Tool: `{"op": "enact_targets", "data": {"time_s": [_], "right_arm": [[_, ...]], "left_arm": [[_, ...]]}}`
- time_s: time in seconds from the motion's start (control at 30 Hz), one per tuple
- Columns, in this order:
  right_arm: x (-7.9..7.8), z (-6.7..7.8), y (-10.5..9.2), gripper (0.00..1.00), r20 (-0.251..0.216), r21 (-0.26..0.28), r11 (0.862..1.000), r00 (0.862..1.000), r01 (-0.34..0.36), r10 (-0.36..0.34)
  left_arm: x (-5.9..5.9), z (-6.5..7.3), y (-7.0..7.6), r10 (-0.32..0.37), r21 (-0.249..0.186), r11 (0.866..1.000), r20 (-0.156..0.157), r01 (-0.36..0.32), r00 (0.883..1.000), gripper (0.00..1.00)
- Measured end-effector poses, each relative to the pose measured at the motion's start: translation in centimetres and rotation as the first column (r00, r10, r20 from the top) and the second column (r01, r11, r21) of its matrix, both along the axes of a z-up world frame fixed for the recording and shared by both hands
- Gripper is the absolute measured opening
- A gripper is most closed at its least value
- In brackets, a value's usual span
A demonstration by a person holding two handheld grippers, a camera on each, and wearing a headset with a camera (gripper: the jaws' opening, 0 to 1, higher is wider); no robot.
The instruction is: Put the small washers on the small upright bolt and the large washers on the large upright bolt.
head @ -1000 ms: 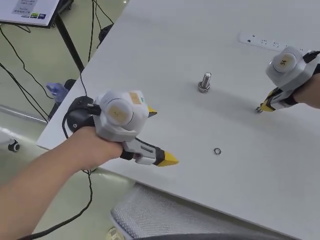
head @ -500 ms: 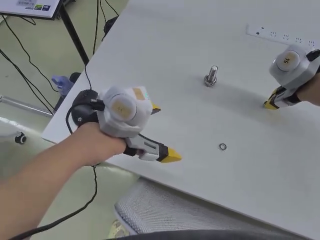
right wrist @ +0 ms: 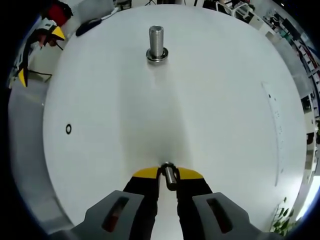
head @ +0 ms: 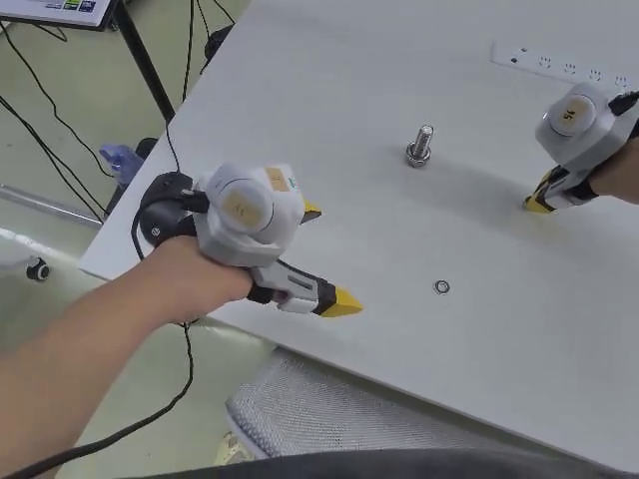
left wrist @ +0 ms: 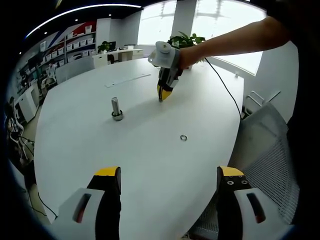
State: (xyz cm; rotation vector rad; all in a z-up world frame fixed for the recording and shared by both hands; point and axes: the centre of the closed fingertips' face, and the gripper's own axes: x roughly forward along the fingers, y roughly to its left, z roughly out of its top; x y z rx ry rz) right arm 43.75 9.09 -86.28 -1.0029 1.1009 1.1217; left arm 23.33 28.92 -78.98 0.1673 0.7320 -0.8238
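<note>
Unmoved since earlier, your right claw (right wrist: 167, 173) pinches the small bolt (right wrist: 170, 178), left claw (left wrist: 170, 173) spread; take the light, probably slick washer (head: 441, 287) by its rim.

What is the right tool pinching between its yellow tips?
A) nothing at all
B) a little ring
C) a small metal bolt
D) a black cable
C: in the right gripper view the right tool is shut on a small metal bolt, while the little ring lies loose on the table.
</note>
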Motion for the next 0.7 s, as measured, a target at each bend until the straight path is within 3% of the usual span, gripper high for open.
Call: {"op": "enact_targets", "data": {"time_s": [0.27,0.7], "right_arm": [[0.3,-0.3,0.1,0.20,-0.005,0.008,1.000,1.000,-0.013,0.013],[0.4,1.2,-0.1,0.25,0.005,0.013,1.000,1.000,-0.023,0.023]], "left_arm": [[-0.1,0.2,0.0,0.005,-0.002,1.000,0.004,-0.005,1.000,0.78],[-0.7,0.8,-0.1,0.006,-0.012,1.000,0.021,-0.006,1.000,0.80]]}}
